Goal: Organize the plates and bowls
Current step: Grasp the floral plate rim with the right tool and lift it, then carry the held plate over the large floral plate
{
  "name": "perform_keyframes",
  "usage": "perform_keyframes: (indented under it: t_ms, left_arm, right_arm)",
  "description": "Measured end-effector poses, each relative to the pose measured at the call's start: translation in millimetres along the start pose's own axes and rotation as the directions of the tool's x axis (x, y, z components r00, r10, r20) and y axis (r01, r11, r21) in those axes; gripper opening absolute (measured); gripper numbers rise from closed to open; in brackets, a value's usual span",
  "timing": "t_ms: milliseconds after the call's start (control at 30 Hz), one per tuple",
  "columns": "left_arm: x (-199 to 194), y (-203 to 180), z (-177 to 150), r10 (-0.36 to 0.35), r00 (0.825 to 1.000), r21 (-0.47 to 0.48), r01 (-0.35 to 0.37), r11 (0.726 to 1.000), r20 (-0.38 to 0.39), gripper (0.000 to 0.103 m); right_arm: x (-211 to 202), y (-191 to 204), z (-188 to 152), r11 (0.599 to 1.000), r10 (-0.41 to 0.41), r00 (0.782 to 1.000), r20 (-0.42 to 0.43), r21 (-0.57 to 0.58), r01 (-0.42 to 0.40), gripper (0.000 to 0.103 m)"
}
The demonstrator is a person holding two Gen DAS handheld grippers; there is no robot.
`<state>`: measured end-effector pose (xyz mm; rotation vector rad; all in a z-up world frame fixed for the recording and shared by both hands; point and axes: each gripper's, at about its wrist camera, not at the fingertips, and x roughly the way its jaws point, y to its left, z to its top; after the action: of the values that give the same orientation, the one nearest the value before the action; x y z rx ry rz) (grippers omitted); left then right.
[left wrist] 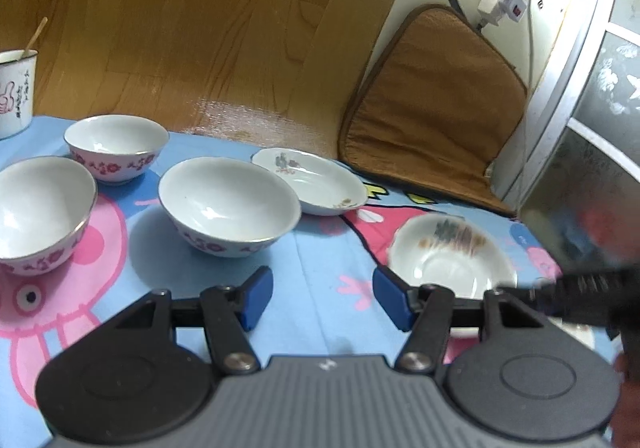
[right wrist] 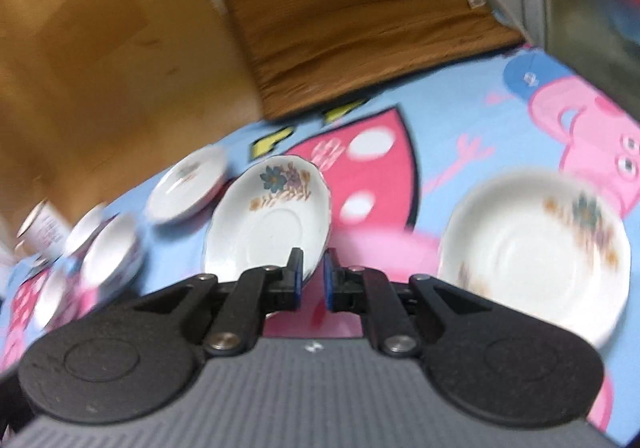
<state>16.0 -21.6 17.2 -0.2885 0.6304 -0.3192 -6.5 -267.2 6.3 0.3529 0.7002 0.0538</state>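
My matt black plastic right gripper [right wrist: 312,274] nips a glossy glazed plate [right wrist: 268,220] over printed cloth [right wrist: 452,120], beside shiny wood floor [left wrist: 180,28] and a brown fabric cushion [left wrist: 436,108].

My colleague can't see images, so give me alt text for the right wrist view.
The right gripper is clamped on the near rim of a white scalloped saucer with a blue flower print, tilted above a blue cartoon-pig tablecloth. A matching white saucer lies to its right; more blurred white dishes sit to the left.
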Motion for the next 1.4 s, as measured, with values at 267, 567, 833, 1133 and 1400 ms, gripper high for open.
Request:
perform_keyframes:
  t_ms: [267, 567, 833, 1133, 1400]
  left_arm:
    - [-9.2, 1.4, -9.1, -0.119, 0.99, -0.041, 0.116, 0.992, -0.07, 0.052]
    - [-23.0, -5.9, -19.6, -0.047, 0.992, 0.022, 0.05, 0.999, -0.117, 0.049]
    - [-25.2, -16.7, -26.7, -0.043, 0.983, 0.068, 0.055, 0.996, -0.177, 0.028]
    - [-27.4, -10.2, -29.5, -0.059, 0.981, 0.013, 0.063, 0.998, -0.184, 0.015]
    - [-44.1, -21.6, -33.1, -0.066, 0.984, 0.04, 0.073, 0.996, -0.164, 0.015]
  right_arm:
    - [-33.7, 14.1, -61.1, 0.98, 0.201, 0.976, -0.085, 0.031, -0.199, 0.014]
    - [-39.0, 16.6, -79.6, 0.989, 0.15, 0.989, 0.012, -0.015, -0.15, 0.033]
    - [-39.8, 8.4, -82.6, 0.992, 0.128, 0.99, 0.066, -0.021, -0.127, 0.033]
    - [-28.1, 18.9, -88.6, 0.989, 0.142, 0.989, 0.049, -0.054, -0.139, 0.025]
    - [-37.5, 24.8, -97.1, 0.989, 0.092, 0.991, 0.094, -0.125, -0.08, 0.022]
